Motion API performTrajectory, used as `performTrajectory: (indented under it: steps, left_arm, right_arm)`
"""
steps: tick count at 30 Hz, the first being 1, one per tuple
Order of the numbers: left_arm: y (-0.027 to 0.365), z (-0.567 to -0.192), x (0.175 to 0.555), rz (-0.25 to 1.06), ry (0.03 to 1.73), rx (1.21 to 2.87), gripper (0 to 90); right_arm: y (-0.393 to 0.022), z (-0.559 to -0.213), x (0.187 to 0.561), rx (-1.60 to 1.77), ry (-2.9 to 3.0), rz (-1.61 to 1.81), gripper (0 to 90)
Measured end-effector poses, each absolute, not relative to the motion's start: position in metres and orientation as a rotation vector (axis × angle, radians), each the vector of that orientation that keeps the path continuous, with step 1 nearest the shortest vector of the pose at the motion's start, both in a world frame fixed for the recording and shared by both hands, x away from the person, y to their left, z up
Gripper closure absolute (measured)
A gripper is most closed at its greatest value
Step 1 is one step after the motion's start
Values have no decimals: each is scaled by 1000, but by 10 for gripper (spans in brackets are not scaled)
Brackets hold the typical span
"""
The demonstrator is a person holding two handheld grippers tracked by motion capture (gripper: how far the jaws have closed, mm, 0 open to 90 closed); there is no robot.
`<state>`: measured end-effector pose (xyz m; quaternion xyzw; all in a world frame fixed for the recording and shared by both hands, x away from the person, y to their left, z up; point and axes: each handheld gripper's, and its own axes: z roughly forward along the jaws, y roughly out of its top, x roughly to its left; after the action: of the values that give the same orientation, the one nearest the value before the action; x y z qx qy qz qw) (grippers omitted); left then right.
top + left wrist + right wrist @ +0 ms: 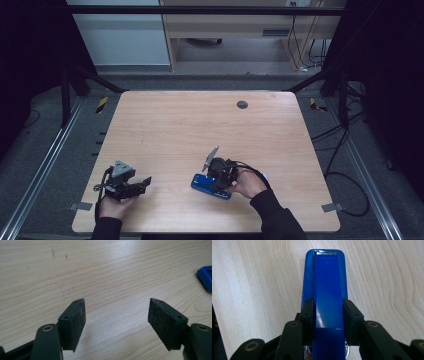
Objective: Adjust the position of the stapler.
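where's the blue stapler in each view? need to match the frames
High view: stapler lies near the table's front edge, right of centre, under the right gripper.
Left gripper view: just its end at the right edge, past the open fingers.
Right gripper view: centre, running away from the camera, clamped between the fingers.
Shared landmark: the wooden table.

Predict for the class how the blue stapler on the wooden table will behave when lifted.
The blue plastic-and-metal stapler looks rigid, so it should hold its shape. Its glossy sides may slip between the right gripper's pads. Its long flat base suggests it will neither roll nor tip.
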<state>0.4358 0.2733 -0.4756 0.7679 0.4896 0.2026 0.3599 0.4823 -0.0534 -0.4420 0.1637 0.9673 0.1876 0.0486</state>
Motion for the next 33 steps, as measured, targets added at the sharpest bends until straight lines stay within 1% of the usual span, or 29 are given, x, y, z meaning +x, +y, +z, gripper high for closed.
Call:
performTrajectory:
  steps: [9,13,24,33]
  left_arm:
    - [273,-476,436,520,1261,1981,304]
    - [273,-476,436,519,1260,1984,306]
    - [273,-477,436,514,1260,1989,308]
    - [272,-477,436,512,1261,1988,310]
  right_arm:
    - [-62,-433,481,385,3004,612,661]
    - [-62,-438,476,299,3022,569,662]
    - [-70,-441,473,171,3042,612,661]
    - [-74,-446,475,134,3043,642,661]
